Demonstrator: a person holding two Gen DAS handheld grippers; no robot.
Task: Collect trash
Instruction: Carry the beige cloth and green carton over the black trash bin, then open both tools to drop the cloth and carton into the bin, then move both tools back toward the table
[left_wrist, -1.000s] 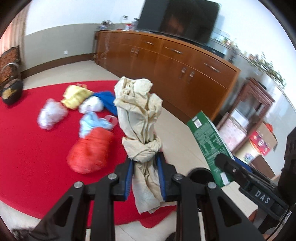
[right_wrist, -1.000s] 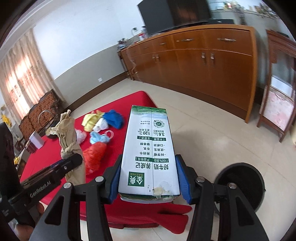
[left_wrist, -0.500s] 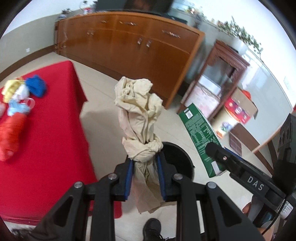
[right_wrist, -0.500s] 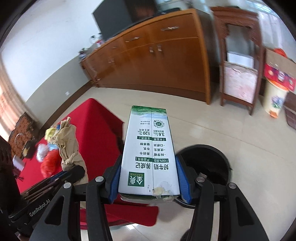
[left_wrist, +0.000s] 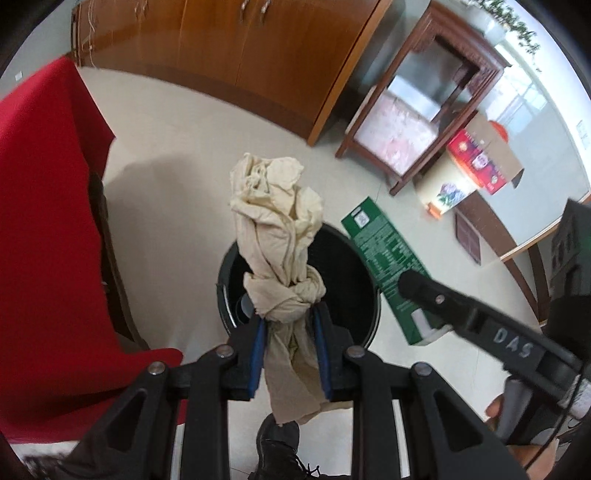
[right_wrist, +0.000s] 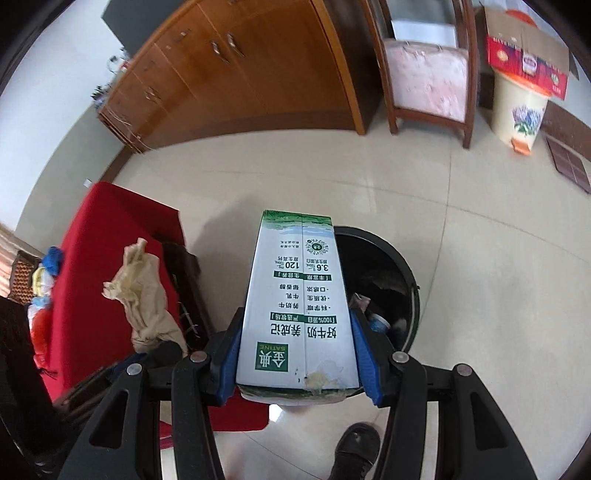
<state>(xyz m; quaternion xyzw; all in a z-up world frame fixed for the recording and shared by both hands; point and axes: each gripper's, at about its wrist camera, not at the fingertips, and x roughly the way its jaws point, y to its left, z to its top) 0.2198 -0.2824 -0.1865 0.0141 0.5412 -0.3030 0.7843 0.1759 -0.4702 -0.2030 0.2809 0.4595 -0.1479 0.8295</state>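
The left gripper clamps a knotted, crumpled beige cloth upright above the black trash bin. The right gripper pinches a green-and-white milk carton over the bin's rim. Beige tiled floor, a red-draped desk and a wooden sideboard surround them.

The knotted bag looks like thin, crinkled beige plastic, matt and heavily creased. The milk carton is smooth printed card with a slight sheen, scuffed at its near edge. Just below both, the bin is black, smooth plastic with a dull gloss on its rim. Beside the bin, the bench wears a red cloth, matt and soft-looking. The floor around the bin is pale, polished tile. Beyond the bin, the cabinet is glossy varnished brown wood with small metal handles.
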